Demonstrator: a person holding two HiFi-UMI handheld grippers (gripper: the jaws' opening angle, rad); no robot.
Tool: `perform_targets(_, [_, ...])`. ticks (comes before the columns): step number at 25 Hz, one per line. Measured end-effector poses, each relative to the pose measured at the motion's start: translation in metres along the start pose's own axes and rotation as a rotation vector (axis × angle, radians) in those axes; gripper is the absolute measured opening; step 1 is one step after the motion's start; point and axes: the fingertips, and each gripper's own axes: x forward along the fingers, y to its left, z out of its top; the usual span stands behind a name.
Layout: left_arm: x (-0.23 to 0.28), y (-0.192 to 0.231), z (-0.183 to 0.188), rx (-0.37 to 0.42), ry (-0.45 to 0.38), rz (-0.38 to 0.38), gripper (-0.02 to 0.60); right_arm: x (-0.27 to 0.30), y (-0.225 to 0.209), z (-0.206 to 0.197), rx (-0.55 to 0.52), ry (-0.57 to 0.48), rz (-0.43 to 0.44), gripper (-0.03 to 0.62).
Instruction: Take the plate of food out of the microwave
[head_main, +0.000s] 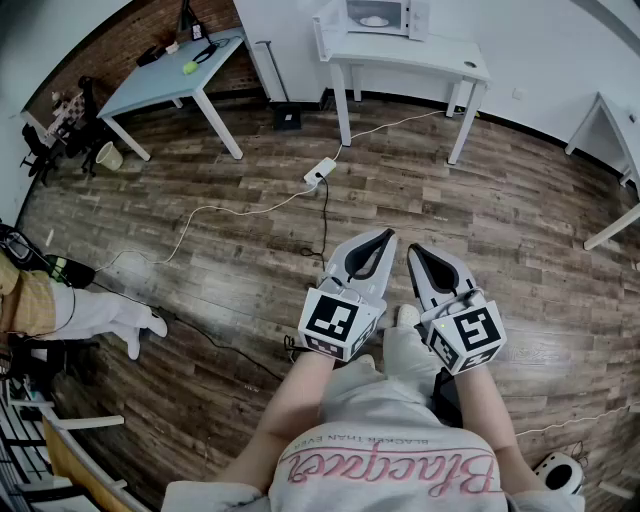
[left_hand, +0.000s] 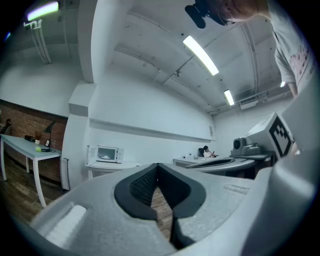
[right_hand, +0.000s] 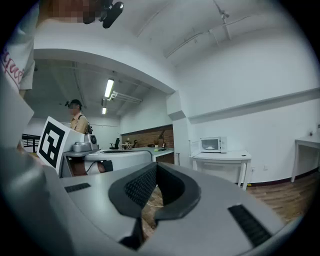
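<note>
I hold left gripper (head_main: 385, 236) and right gripper (head_main: 412, 250) clenched, both empty; microwave (head_main: 378, 17) with plate (head_main: 373, 20) well ahead.

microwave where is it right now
In the head view the microwave sits at top centre, on the white table at the far side of the room, to the right of the pale blue table.
</note>
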Motion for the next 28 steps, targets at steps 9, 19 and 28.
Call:
perform_targets(9, [-0.007,0.013,0.004,0.002,-0.007,-0.006,0.006,0.011,0.011,-0.002,0.014,0.010,-0.011,0.008])
perform_targets(19, [0.021,0.051,-0.002,-0.017,0.015,0.028,0.006,0.053,-0.012,0.002,0.037,-0.005,0.013,0.008])
perform_targets(28, [0.089,0.083,0.000,-0.006,0.030,0.024,0.006,0.102,-0.068,0.012,0.052,0.004,0.011,0.008])
